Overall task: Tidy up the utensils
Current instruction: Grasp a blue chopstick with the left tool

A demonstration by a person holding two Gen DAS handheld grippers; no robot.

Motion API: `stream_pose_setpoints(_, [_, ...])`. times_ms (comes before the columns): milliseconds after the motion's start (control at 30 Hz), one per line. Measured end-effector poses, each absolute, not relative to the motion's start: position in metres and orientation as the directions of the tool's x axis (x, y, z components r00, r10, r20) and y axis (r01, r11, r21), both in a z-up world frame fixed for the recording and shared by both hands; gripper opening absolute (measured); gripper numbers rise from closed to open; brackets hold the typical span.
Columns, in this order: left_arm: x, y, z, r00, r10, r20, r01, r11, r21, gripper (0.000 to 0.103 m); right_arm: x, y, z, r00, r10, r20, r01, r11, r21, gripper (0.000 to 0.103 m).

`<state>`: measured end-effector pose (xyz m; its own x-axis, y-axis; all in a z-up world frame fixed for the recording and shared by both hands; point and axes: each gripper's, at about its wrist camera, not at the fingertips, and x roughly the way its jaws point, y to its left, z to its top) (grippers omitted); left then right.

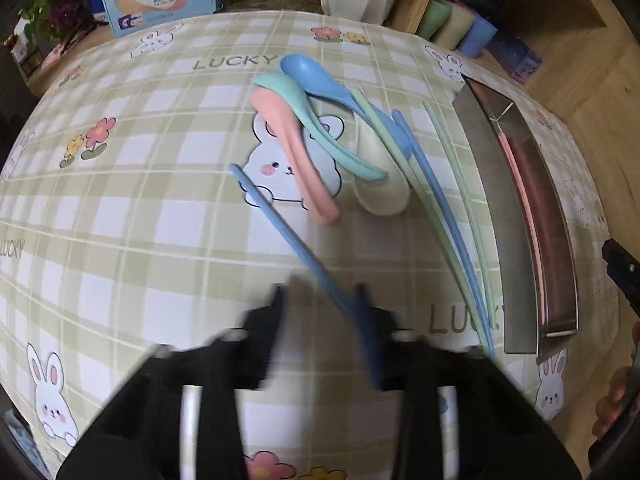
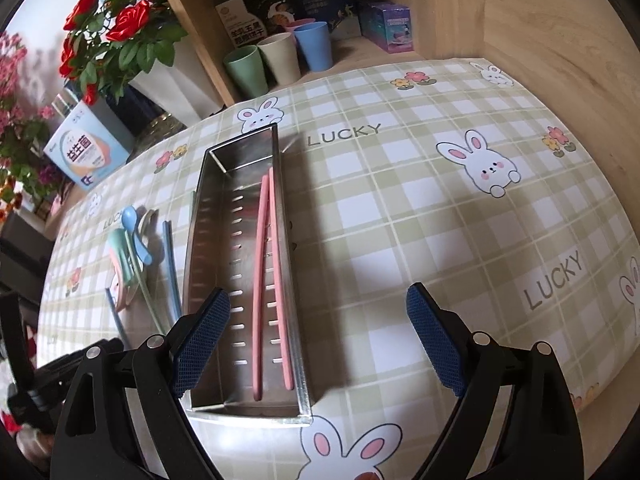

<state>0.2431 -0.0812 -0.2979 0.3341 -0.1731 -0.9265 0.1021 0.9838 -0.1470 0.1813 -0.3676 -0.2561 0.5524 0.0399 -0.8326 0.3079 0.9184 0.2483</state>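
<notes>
A long steel tray (image 2: 200, 208) (image 1: 480, 136) lies on the checked tablecloth with two pink chopsticks (image 2: 264, 264) in it. Left of it lies a heap of utensils: a pink spoon (image 1: 296, 152), a teal spoon (image 1: 316, 124), a blue spoon (image 1: 316, 78), a cream spoon (image 1: 380, 184), blue chopsticks (image 1: 432, 196) and green chopsticks (image 1: 460, 184). My left gripper (image 1: 320, 296) is blurred, its fingers apart, with the near end of a single blue chopstick (image 1: 280, 220) between them. My right gripper (image 2: 320, 336) is open and empty over the tray's near end.
Green, cream and blue cups (image 2: 276, 58) stand in a wooden shelf at the back, beside boxes. A vase of red roses (image 2: 120, 32) and a blue box (image 2: 86, 152) stand at the back left. A wooden wall (image 2: 560, 20) borders the table on the right.
</notes>
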Motion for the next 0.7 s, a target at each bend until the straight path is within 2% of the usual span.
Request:
stream_pose_setpoints(333, [0.248,-0.099,-0.307,0.308,-0.162,-0.938,0.108,0.985,-0.135,0.021,0.180,-0.370,-0.257,0.554,0.044,-0.831,0.310,0.916,0.255,0.087])
stream_pose_setpoints(467, [0.246,-0.096,-0.306,0.327,-0.144,-0.934,0.088,0.989,-0.121,0.006,0.182,-0.367,-0.257,0.547,0.063,-0.835,0.302,0.915,0.267,0.087])
stream_pose_setpoints(567, [0.244,-0.089,-0.302,0.340,-0.151,-0.928,0.103,0.987,-0.123,0.000,0.181,-0.364,-0.256,0.554,0.071,-0.830,0.294,0.915,0.275,0.087])
stream_pose_setpoints(700, [0.246,-0.073,-0.306,0.325,-0.118,-0.938,0.090,0.992,-0.094,0.000,0.181,-0.360,-0.255,0.555,0.092,-0.827,0.282,0.914,0.290,0.087])
